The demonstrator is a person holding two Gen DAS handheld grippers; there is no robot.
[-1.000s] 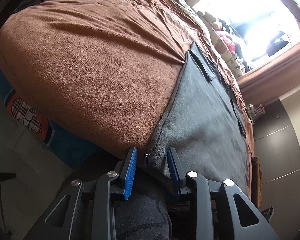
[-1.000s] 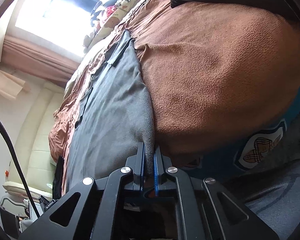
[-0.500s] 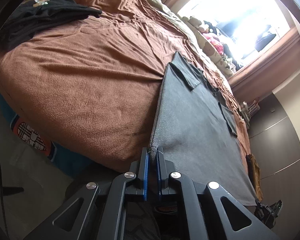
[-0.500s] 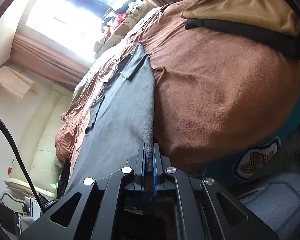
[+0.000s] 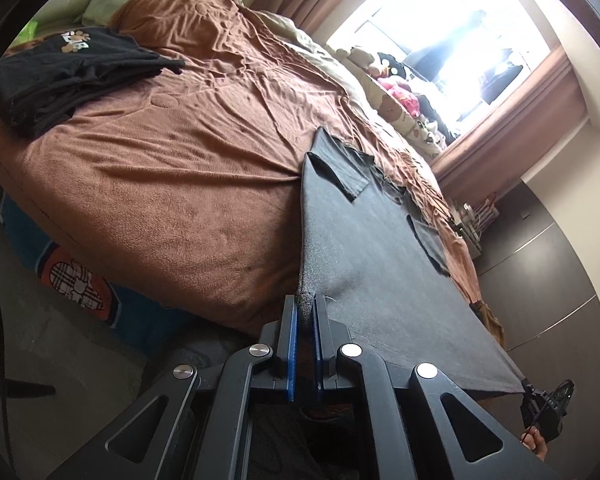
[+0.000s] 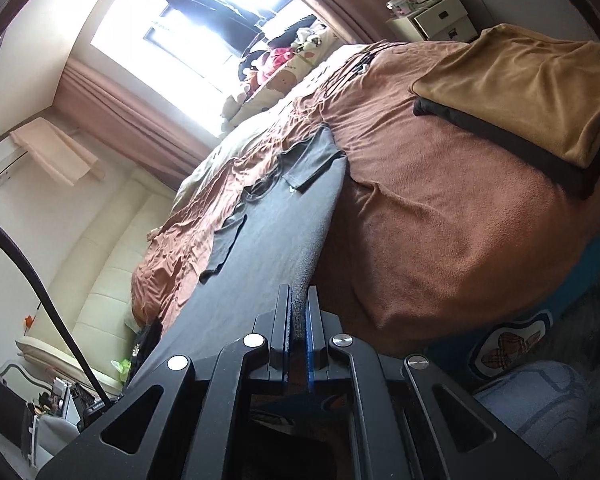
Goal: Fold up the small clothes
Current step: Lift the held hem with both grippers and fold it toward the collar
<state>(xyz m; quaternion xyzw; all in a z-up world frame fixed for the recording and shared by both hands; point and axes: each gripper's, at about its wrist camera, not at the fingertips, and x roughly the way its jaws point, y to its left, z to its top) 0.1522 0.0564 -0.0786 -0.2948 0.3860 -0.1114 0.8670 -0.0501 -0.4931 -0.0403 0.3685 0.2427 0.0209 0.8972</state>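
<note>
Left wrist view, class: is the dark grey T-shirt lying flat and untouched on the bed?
No, the left gripper pinches the dark grey T-shirt by its hem corner.

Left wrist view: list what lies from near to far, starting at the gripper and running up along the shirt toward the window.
left gripper shut on the hem → grey T-shirt body → its sleeve → brown blanket → stuffed toys → window
</note>
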